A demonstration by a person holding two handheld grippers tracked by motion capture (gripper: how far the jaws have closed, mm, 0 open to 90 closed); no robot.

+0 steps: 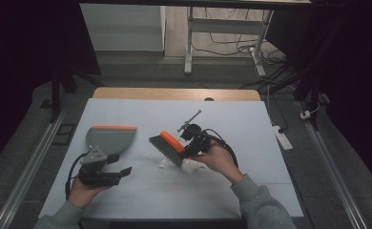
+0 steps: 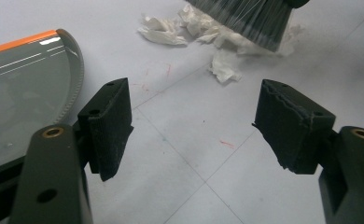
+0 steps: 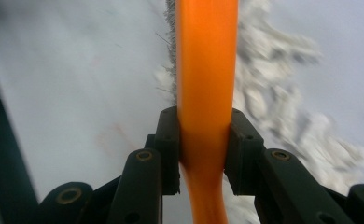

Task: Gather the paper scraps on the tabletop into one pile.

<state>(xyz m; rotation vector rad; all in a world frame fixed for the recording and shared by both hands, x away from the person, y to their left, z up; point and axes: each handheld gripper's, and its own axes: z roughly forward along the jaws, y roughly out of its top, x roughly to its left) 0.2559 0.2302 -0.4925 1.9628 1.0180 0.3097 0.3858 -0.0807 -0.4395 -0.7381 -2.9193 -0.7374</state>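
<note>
My right gripper (image 3: 203, 140) clamps the orange-backed grey-bristled brush (image 1: 167, 147) over crumpled white paper scraps (image 2: 217, 65); I sweep low toward the grey orange-edged plastic dustpan (image 1: 108, 138), left gripper (image 2: 203, 126) open beside it.

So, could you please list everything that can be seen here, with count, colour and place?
Dustpan: one, grey with orange edge, left part of the table, beside the left tool.
Hand brush: one, orange back, grey bristles, table middle, bristles on the paper.
Paper scraps: several, white, crumpled, under and around the brush.
Table: one, white top, wooden far edge.
Power strip: one, white, floor right of the table.
Left tool: one, black, open, holding nothing.
Right tool: one, black, shut on the brush.
</note>
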